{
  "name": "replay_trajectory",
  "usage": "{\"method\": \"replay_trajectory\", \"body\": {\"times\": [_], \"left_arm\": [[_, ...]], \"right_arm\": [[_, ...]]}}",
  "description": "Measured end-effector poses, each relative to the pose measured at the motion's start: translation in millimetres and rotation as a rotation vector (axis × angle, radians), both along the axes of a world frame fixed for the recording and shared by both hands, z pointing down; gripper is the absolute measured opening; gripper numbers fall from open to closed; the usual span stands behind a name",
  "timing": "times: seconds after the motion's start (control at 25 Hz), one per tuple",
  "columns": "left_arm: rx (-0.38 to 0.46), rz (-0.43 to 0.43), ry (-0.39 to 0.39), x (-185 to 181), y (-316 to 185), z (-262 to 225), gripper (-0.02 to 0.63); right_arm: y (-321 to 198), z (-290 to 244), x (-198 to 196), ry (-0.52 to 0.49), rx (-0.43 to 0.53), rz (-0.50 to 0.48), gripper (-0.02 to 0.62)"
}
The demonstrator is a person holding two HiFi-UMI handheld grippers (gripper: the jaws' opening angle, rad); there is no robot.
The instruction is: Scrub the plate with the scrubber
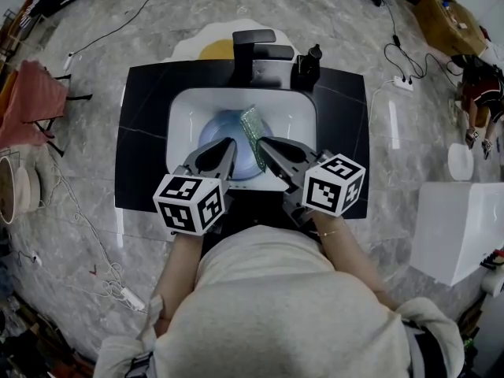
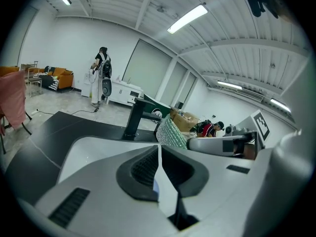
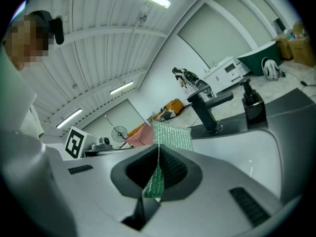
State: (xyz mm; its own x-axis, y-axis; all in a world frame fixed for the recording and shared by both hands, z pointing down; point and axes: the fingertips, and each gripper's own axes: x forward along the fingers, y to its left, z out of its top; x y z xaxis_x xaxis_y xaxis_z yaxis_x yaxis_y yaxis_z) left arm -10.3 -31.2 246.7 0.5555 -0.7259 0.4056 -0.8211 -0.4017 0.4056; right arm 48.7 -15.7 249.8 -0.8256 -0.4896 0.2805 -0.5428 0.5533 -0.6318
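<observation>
A blue plate [image 1: 223,129] stands tilted in the white sink [image 1: 295,110]. My left gripper [image 1: 230,143] is shut on the plate's near rim; in the left gripper view a sliver of blue plate [image 2: 155,185] shows between the closed jaws of the left gripper [image 2: 159,150]. My right gripper [image 1: 263,142] is shut on a green mesh scrubber [image 1: 253,127], which rests against the plate's right side. In the right gripper view the scrubber [image 3: 172,135] sticks up from the jaws of the right gripper [image 3: 158,153]. The scrubber [image 2: 171,132] also shows in the left gripper view.
A black faucet [image 1: 257,52] and a dark soap dispenser [image 1: 307,66] stand at the back of the black counter [image 1: 146,136]. A yellow-and-white mat [image 1: 214,49] lies behind it. Cables run over the floor, with a white box [image 1: 461,227] at right and a pink cloth [image 1: 27,101] at left.
</observation>
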Motion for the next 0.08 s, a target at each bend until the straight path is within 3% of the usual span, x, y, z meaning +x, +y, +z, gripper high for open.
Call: {"method": "replay_trajectory", "body": {"times": [0.08], "left_arm": [[0.004,-0.001,0.001,-1.8,0.2,-0.9,0.037]], "right_arm": [[0.5,0.9,-1.4,-0.001,0.001,0.001,0.019]]}}
